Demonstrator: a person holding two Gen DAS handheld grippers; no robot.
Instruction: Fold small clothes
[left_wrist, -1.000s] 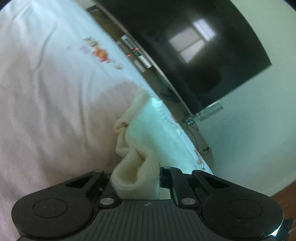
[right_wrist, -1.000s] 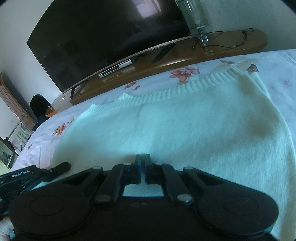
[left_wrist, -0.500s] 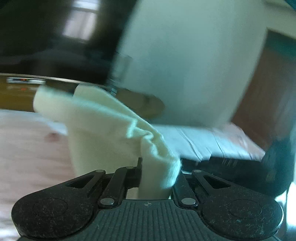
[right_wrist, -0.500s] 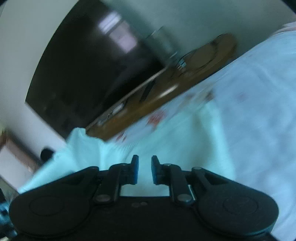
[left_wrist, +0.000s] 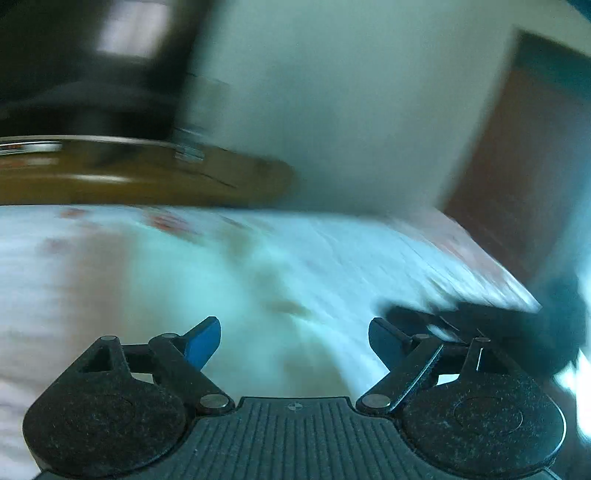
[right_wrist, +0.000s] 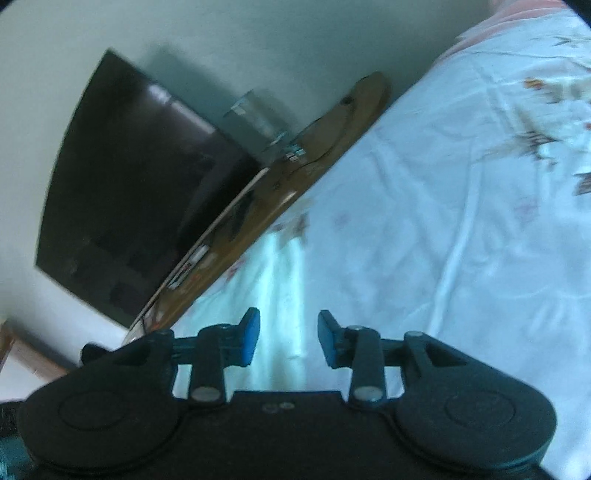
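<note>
A cream knit garment (left_wrist: 236, 314) lies flat on the bed, blurred by motion, just ahead of my left gripper (left_wrist: 294, 341). That gripper is wide open and empty above it. My right gripper (right_wrist: 288, 341) is also open and empty, tilted, over the garment's pale edge (right_wrist: 284, 280) where it meets the bedsheet. In the left wrist view the right gripper (left_wrist: 480, 317) shows as a dark blurred shape at the right.
A floral white bedsheet (right_wrist: 461, 221) covers the bed. Beyond the bed's foot stands a wooden TV bench (right_wrist: 295, 166) with a large dark television (right_wrist: 129, 184) and a glass vase (right_wrist: 258, 118). A brown door (left_wrist: 524, 166) is at the right.
My left gripper has let go of the cream garment and opened wide; the fabric now lies on the bed. My right gripper has opened too and rolled to the side.
</note>
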